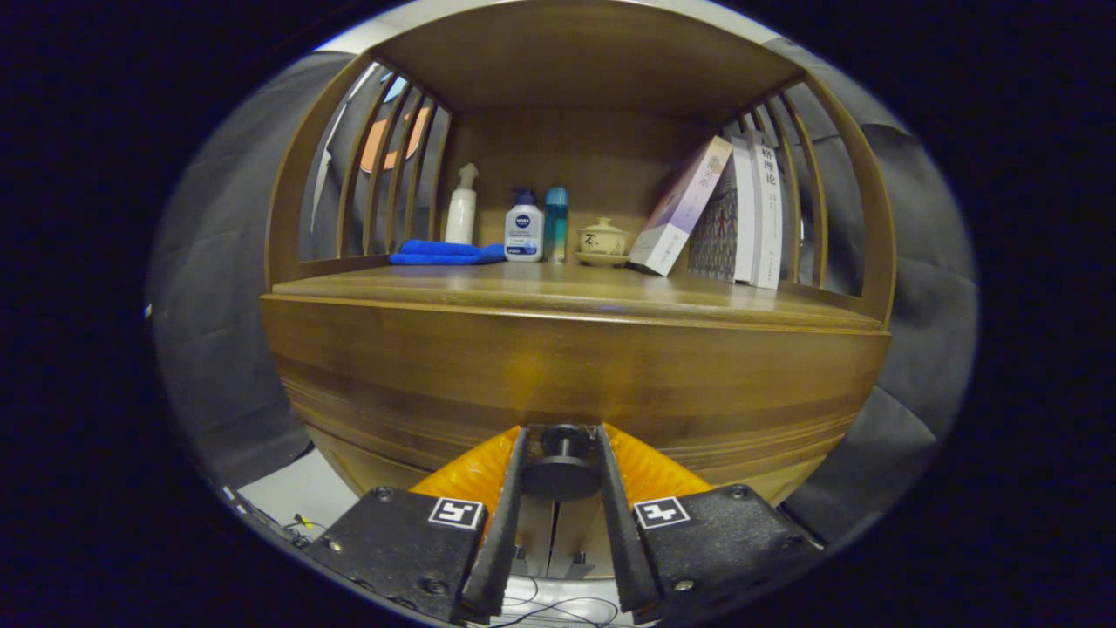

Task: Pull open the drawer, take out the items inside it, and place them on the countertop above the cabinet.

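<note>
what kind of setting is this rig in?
Likely a staged home corner in a recording booth: a wooden cabinet whose countertop holds toiletry bottles, a lidded teacup and books. The gripper straddles the drawer knob.

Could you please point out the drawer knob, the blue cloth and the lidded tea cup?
drawer knob [562,475]: gripper view, its round head between the fingers.
blue cloth [446,252]: gripper view, folded middle.
lidded tea cup [602,238]: gripper view, its body.

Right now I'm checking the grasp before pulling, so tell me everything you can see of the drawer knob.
The drawer knob is a dark, round pull: a short stem with a wider disc-shaped head, matte, maybe metal. It sticks out from the brown wooden drawer front below the countertop. It sits between the fingers of the hand-held gripper, which close on both its sides. The drawer looks shut.
</note>
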The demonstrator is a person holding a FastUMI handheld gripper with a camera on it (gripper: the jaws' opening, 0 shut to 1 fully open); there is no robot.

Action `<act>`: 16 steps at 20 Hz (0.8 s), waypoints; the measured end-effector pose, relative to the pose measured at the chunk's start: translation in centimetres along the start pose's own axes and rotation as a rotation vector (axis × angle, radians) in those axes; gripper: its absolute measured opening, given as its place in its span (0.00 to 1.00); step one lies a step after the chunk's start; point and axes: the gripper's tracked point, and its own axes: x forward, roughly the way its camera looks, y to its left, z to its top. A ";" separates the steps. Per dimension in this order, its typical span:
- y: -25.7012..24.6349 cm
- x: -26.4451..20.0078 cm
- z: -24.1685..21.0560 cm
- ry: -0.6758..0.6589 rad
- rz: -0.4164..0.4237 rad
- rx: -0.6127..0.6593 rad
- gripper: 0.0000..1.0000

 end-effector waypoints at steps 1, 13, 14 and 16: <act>-0.1 -0.1 0.0 0.002 -0.006 0.003 0.49; -0.2 -4.4 -1.6 0.009 -0.012 -0.007 0.36; -0.2 -5.1 -1.8 0.014 -0.007 -0.012 0.36; -0.2 -6.5 -2.3 0.022 0.002 -0.015 0.35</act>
